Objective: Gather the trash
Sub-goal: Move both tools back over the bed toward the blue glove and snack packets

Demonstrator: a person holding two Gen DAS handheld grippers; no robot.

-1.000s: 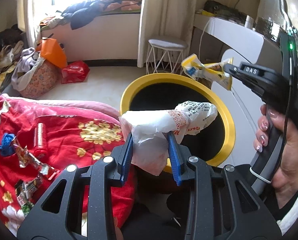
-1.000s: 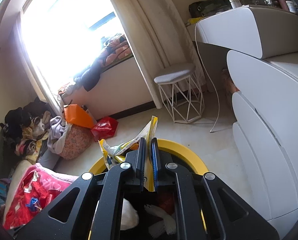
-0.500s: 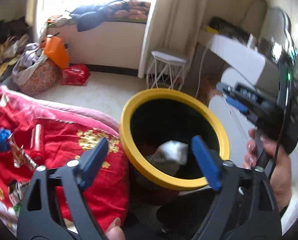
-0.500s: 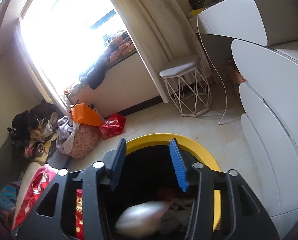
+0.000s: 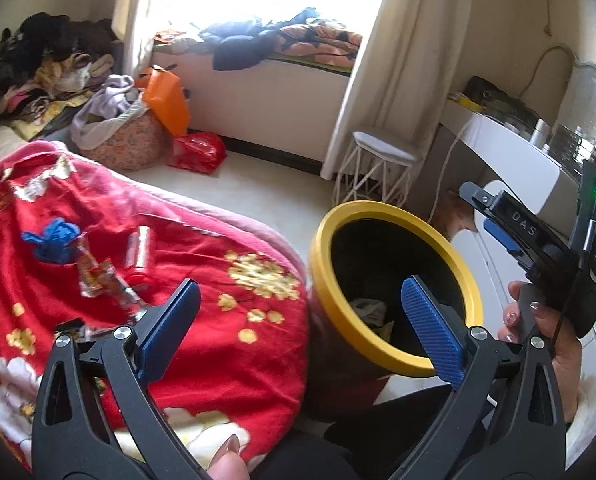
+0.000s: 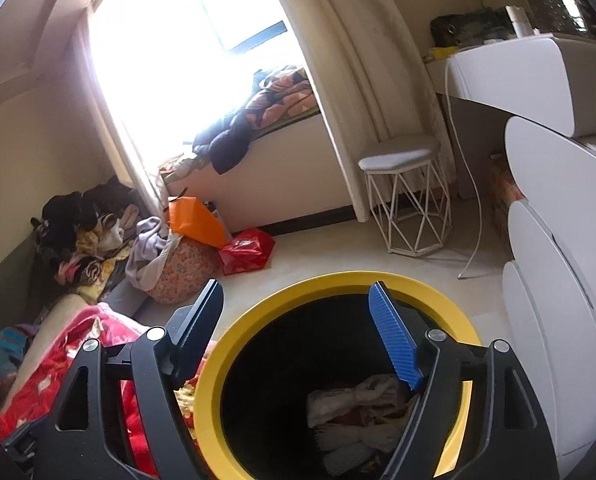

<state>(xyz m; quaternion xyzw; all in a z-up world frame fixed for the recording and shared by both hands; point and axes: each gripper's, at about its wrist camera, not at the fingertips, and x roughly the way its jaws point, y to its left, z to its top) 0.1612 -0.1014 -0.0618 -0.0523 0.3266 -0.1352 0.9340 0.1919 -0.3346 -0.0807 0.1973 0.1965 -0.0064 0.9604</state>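
Left wrist view: left hand-held gripper (image 5: 300, 320) released, empty, beside the yellow-rimmed bin (image 5: 330, 300); wrappers (image 5: 98, 280) lie on the red blanket (image 5: 226, 320).

Right wrist view: right hand-held gripper (image 6: 296, 336) released above the bin; inside, crumpled trash (image 6: 354, 412), possibly paper.

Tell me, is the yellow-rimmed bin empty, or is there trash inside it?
Not empty. The right wrist view looks down into the bin and shows crumpled white wrappers at its bottom, well below the rim.

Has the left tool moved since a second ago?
Yes. The left tool swung left, off the yellow-rimmed bin toward the red blanket.
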